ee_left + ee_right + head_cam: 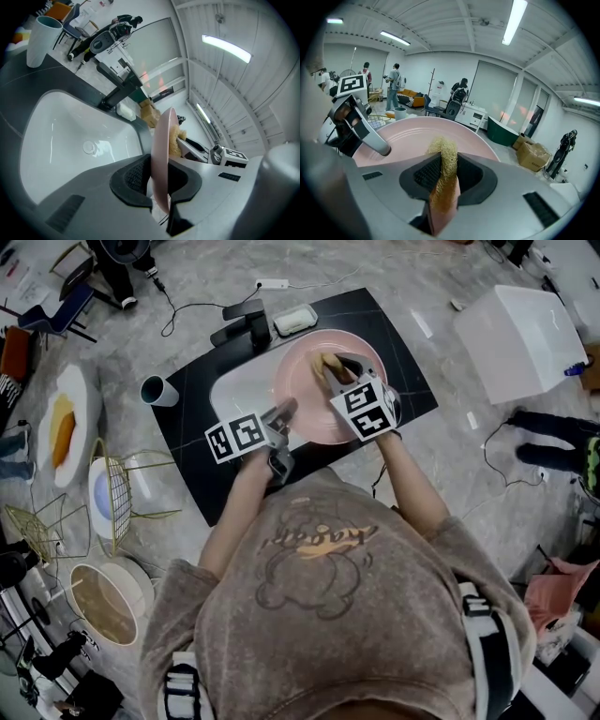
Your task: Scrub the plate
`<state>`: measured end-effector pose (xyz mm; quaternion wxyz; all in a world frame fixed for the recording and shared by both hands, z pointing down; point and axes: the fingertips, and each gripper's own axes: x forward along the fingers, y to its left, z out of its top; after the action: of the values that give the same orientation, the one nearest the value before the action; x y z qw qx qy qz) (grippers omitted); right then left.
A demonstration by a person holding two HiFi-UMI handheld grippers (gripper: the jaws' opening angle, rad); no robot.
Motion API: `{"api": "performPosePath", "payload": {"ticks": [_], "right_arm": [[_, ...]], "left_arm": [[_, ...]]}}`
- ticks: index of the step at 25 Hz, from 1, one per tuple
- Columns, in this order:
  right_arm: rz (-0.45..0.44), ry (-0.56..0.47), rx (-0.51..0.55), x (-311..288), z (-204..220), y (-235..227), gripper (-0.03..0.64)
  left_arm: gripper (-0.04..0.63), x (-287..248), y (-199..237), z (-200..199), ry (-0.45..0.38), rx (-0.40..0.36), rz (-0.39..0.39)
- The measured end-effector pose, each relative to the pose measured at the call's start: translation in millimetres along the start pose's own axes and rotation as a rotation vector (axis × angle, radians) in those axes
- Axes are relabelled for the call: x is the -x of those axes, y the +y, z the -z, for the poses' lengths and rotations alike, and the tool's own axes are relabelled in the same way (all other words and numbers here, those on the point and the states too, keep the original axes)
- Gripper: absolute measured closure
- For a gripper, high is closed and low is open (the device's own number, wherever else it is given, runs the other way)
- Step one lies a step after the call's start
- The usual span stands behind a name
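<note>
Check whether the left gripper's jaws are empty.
No, the left gripper is clamped on the rim of the pink plate, which stands edge-on between its pads.

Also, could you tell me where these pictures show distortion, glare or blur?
Head view: even light, sharp. Left gripper view: fisheye-curved ceiling, reflections on the white sink, pink plate soft-edged. Right gripper view: dark vignette, loofah sponge blurred between the jaws.

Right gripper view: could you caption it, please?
Right gripper holds a scrubber at the pink plate gripped by the left gripper.
</note>
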<state>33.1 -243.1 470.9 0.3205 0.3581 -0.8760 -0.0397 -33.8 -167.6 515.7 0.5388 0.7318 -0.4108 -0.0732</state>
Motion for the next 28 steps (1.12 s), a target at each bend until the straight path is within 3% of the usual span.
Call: {"api": "performPosePath", "payload": {"ticks": [9, 28], "right_arm": [[0.058, 0.075, 0.051, 9, 25, -17, 0.531], [-0.064, 0.111, 0.079, 19, 42, 40, 0.532]], "left_arm": [[0.543, 1, 5, -2, -0.024, 0.029, -0.021], [0.543, 8, 16, -12, -0.068, 0.061, -0.052]]}}
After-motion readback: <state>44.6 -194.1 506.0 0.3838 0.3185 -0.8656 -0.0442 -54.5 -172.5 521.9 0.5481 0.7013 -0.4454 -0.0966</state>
